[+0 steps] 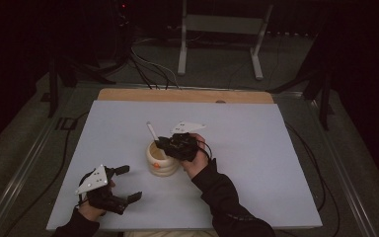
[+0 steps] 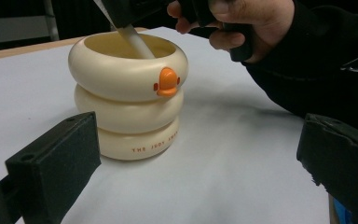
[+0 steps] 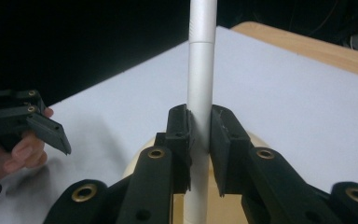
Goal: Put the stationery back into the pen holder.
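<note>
Item: white pen, clamped in my right gripper jaws.
Its lower end stands inside the cream duck-beak holder at mid-surface. My left gripper rests near the holder, jaws wide, holding nothing.

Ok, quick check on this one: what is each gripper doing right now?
Left gripper: open, holding nothing, resting apart from the cream holder.
Right gripper: shut on the white pen, whose lower end is inside the holder.
</note>
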Demonstrator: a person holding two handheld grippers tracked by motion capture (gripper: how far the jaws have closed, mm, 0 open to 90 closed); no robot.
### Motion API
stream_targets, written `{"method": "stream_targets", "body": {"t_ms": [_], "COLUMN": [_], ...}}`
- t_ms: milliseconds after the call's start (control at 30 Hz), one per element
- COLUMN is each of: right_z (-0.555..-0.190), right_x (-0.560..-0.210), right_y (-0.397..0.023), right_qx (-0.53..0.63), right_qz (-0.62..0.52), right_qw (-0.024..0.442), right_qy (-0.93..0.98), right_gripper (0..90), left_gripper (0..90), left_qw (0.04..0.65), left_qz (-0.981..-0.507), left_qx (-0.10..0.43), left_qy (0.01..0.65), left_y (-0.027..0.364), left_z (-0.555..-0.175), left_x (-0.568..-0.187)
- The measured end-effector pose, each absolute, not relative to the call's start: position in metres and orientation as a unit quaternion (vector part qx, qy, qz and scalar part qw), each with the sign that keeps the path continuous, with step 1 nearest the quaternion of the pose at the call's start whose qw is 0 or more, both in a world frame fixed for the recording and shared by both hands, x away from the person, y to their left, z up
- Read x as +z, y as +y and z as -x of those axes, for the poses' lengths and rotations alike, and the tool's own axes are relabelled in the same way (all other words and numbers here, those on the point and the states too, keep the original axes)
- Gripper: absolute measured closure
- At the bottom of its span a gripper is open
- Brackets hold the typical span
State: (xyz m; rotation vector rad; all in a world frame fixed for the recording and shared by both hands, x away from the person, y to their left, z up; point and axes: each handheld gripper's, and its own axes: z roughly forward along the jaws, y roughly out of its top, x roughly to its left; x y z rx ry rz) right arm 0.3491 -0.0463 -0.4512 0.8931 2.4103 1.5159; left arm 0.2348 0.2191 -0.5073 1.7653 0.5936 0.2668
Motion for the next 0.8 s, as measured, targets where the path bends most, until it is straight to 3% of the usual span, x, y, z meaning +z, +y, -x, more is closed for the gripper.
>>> {"method": "stream_targets", "body": {"t_ms": [533,600,667,700,733,767,800], "right_z": [-0.351,-0.352,-0.352,-0.352,-0.35,-0.35,-0.35], "right_x": [-0.455,-0.451,-0.447,-0.447,-0.444,-0.444,-0.442], "right_y": [-0.039,-0.039,-0.039,-0.039,-0.039,-0.039,-0.039], "right_qx": [0.456,0.455,0.46,0.46,0.464,0.464,0.469], "right_qz": [-0.329,-0.332,-0.329,-0.329,-0.324,-0.324,-0.32], "right_qw": [0.061,0.066,0.065,0.065,0.075,0.075,0.077], "right_qy": [0.825,0.823,0.823,0.823,0.821,0.821,0.819], "right_gripper": [77.1,72.7,61.2,61.2,48.6,48.6,42.8], "left_gripper": [0.0,0.0,0.0,0.0,0.0,0.0,0.0], "left_qw": [0.589,0.589,0.59,0.59,0.589,0.589,0.59], "left_qz": [-0.758,-0.758,-0.758,-0.758,-0.758,-0.758,-0.758], "left_qx": [0.114,0.114,0.114,0.114,0.114,0.115,0.114], "left_qy": [0.254,0.254,0.254,0.254,0.254,0.254,0.254], "left_y": [0.219,0.219,0.219,0.219,0.219,0.219,0.219], "left_z": [-0.235,-0.235,-0.235,-0.235,-0.235,-0.235,-0.235], "left_x": [-0.507,-0.507,-0.507,-0.507,-0.507,-0.507,-0.507]}}
